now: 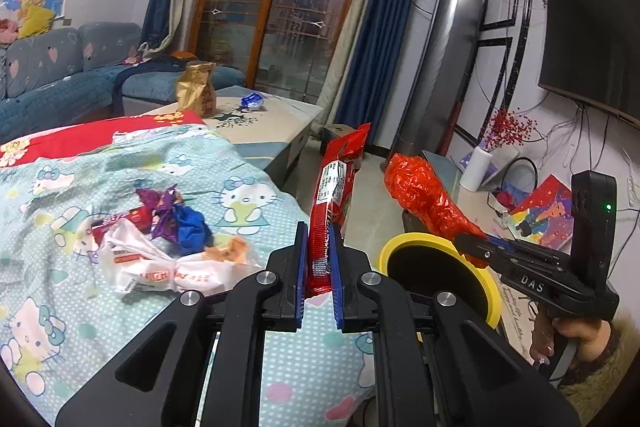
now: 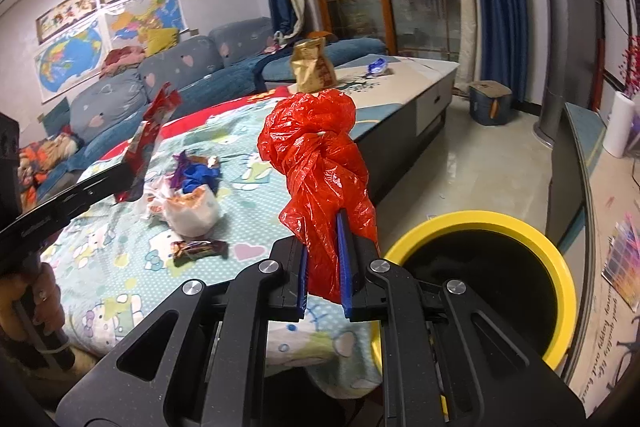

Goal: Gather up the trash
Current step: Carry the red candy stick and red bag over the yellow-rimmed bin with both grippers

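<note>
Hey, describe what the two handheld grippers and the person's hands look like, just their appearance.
Both the left gripper and right gripper are black linkage frames with silver round rivets and blue pads lining the fingers. Seen from the left wrist view, the right one has white "DAS" lettering, a pistol grip and an upright black block with a green light. The right hand is bare, with a furry olive-brown sleeve.

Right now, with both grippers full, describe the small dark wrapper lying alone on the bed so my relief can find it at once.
Start at the Hello Kitty bedspread beside the yellow-rimmed bin. Find the trash pile in its middle, topped by a white bag. The dark wrapper lies flat, apart from the pile, on the side nearer the right gripper; alone, brownish and shiny with twisted ends.
</note>
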Available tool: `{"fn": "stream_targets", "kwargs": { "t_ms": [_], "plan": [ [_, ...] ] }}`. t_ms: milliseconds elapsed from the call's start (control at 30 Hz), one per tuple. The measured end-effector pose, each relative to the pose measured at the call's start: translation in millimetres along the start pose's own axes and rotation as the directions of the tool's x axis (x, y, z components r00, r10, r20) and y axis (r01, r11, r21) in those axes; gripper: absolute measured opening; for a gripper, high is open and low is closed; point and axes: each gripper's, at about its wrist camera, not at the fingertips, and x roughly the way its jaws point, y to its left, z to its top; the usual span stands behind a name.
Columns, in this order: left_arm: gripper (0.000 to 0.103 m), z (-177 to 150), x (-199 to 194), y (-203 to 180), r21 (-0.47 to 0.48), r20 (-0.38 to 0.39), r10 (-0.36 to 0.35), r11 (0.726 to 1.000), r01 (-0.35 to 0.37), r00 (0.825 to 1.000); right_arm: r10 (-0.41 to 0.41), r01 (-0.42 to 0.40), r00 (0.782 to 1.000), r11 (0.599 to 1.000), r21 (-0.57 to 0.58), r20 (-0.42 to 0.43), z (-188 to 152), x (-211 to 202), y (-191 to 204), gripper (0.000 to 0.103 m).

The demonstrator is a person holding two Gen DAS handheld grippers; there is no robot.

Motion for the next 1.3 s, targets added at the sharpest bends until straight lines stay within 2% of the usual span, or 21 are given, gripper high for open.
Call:
{"fn": "stream_targets", "kwargs": {
  "t_ms": [833,1300],
  "plan": [
    [0.01,-11.3,20.5,-51.8,0.096,-0.05,-0.083,0.991,0.087,0.995,-0.099,0.097,0.995,0.986,0.137,0.009,-14.9,-13.8,-54.7,0.008],
    [0.01,-21.9,43.9,-87.2,0.156,-0.105,-0.135,0.976,0.151,0.985,-0.159,0.157,0.987,0.962,0.222,-0.009,-23.9,-13.9,-87.5,0.008]
  ]
}}
